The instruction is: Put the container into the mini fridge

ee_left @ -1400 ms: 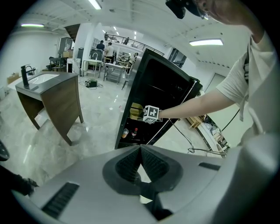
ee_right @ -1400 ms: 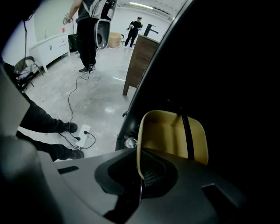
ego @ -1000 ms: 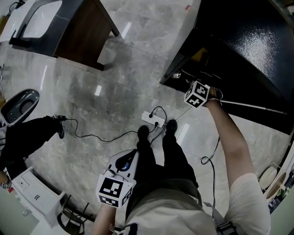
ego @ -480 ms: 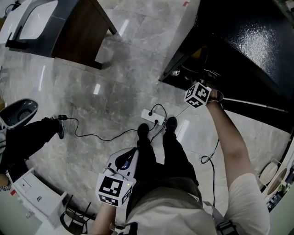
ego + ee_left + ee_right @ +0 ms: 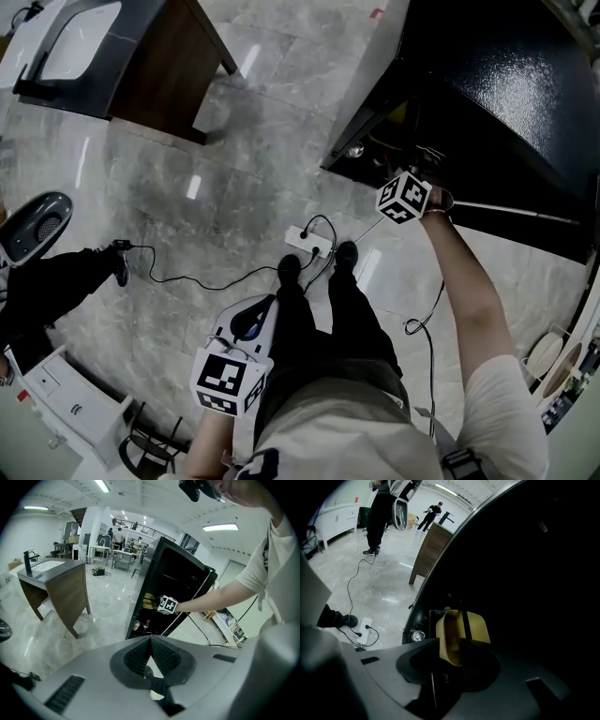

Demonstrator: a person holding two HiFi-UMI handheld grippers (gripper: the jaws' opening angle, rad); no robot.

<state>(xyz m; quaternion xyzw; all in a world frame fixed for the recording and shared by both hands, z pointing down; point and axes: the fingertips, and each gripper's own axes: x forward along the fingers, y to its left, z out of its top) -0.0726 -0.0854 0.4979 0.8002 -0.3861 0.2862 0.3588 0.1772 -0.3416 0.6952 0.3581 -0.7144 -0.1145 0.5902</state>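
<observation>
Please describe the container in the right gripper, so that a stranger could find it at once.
Look at the black mini fridge, which stands open. At its opening the right gripper holds the container between its jaws. It is a plain yellow tub, while the can near it is small, round and silvery.

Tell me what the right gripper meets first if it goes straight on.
The right gripper, shut on the yellow container, points into the dark mini fridge. Nothing shows ahead; probably a shelf or the back wall comes first, though depth is unreadable.
</observation>
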